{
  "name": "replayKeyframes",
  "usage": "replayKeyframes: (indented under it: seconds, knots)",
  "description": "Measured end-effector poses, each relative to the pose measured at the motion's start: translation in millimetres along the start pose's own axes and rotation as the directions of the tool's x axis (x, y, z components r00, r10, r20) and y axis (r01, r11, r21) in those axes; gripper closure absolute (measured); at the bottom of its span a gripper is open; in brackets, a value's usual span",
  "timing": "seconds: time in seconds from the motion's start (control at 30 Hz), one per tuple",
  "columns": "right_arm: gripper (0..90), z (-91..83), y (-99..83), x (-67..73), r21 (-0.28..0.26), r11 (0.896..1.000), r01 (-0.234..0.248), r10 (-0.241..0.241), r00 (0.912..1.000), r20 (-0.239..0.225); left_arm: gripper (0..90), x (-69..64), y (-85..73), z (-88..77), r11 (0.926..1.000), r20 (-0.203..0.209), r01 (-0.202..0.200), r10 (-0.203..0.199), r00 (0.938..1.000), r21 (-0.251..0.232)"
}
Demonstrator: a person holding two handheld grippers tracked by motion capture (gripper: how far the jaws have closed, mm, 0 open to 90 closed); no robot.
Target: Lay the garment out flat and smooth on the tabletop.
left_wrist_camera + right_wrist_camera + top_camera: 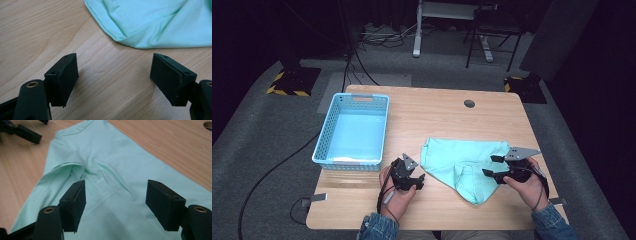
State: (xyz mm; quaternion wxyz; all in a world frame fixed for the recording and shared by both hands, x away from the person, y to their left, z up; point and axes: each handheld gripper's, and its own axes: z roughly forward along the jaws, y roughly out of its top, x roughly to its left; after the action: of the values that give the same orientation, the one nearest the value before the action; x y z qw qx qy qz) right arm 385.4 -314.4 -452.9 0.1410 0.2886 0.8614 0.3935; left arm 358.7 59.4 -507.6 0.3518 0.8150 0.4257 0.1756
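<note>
A mint green garment [464, 162] lies rumpled and partly folded on the right half of the wooden table [432, 112]. My left gripper [419, 180] rests near the table's front, just left of the garment, with its jaws open and pointing at the cloth edge. In the left gripper view the left gripper [115, 75] holds nothing over bare wood, and the garment [155, 22] lies a little beyond the jaws. My right gripper [492, 166] hovers over the garment's right side. In the right gripper view the right gripper [115, 202] is open above the garment [100, 162], with its pads off the cloth.
A light blue perforated basket [353, 129] stands empty at the table's left side. A round cable hole [469, 103] sits near the far edge. The left gripper's jaws [27, 133] appear at the top left of the right gripper view.
</note>
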Motion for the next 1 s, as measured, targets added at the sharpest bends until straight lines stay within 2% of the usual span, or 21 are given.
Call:
replayKeyframes:
  seconds: [0.2,0.3,0.5,0.6,0.83,1.0]
  knots:
    - [30.4,15.5,-1.2,-24.2,0.017,0.999,-0.044,0.044,0.9985,0.032,22.3,0.3,1.2,1.2,1.0000,0.000,-0.001,0.001,1.0000,-0.002]
    - [29.5,26.9,0.2,-32.8,0.029,0.998,-0.048,0.046,0.9981,0.041,22.3,0.3,1.5,1.7,1.0000,-0.001,0.001,-0.001,1.0000,-0.003]
    - [29.2,57.6,2.8,-38.3,0.070,0.996,-0.052,0.050,0.9983,0.030,22.3,0.6,2.3,2.5,1.0000,0.000,0.001,-0.001,1.0000,-0.003]
    - [29.1,70.3,1.6,-41.5,0.092,0.994,-0.057,0.053,0.9977,0.041,22.3,0.8,2.5,2.6,1.0000,0.000,0.001,-0.001,1.0000,-0.002]
    - [29.0,80.4,4.5,-51.8,0.051,0.996,-0.078,0.074,0.9936,0.086,22.4,1.2,3.2,3.1,1.0000,0.000,-0.002,0.002,1.0000,0.001]
    - [27.4,84.3,9.2,-63.0,0.059,0.995,-0.084,0.078,0.9922,0.098,22.3,1.2,3.6,3.6,1.0000,0.001,-0.001,0.001,1.0000,0.000]
